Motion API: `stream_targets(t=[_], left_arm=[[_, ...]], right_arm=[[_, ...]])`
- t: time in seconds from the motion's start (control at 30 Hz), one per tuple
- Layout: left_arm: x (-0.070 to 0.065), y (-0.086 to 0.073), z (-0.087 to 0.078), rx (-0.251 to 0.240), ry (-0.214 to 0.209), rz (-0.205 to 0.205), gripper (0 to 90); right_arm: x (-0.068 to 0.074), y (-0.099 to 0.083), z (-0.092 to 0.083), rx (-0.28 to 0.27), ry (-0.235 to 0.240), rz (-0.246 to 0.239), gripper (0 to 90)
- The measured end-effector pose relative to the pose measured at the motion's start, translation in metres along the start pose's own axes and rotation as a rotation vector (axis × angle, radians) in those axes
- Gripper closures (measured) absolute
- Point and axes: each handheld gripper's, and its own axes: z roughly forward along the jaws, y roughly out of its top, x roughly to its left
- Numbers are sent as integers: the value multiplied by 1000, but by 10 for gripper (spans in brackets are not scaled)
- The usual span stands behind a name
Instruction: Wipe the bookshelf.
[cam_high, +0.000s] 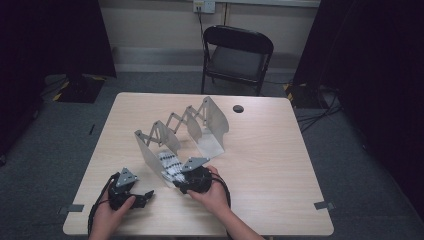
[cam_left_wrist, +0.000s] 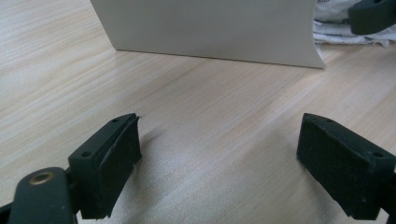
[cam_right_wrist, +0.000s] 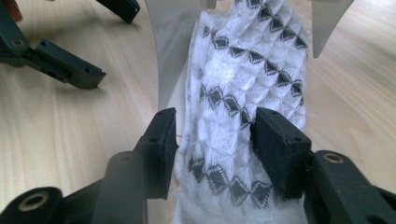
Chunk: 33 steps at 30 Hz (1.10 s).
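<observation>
Near the table's (cam_high: 260, 150) front-left corner the left tongs (cam_high: 145, 196) rested low over the bare wood, jaws spread wide with nothing between them. Just beyond them stood the metal expanding rack (cam_high: 182, 131), its plates joined by a scissor linkage running from the front-middle of the table back toward the far edge. In its front-most slot, at the table's near middle, lay the white cloth (cam_right_wrist: 243, 93) patterned with dark diamonds, folded into a narrow bundle between two plates. The right tongs (cam_right_wrist: 212, 147) straddled the cloth's near end, jaws half spread, pads close beside the fabric but apparently not squeezing it — a loosened hold rather than a pinch. To do this step well, the cloth should probably be left settled flat inside the slot, the jaws opened clear of the weave before drawing straight back, so no thread snags and the light rack is not dragged. The left tongs could steady the front plate if it shifts. Whether the pads still touched the fabric was hard to make out — and the cloth's far end was cut off by the plates.
</observation>
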Motion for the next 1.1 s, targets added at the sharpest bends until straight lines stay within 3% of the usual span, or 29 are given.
stream_targets(t=[0.2,0.5,0.67,0.93,1.1], left_arm=[[0,0,0,-2,3,0,132],[0,0,0,-1,3,2,131],[0,0,0,-1,3,1,132],[0,0,0,1,1,2,131],[0,0,0,1,2,2,131]], right_arm=[[2,-4,7,16,-25,-23,519],[1,-3,8,31,-90,-40,724],[0,-3,7,19,-99,5,786],[-6,-2,1,-4,-85,66,808],[-9,9,-12,-24,-103,61,812]])
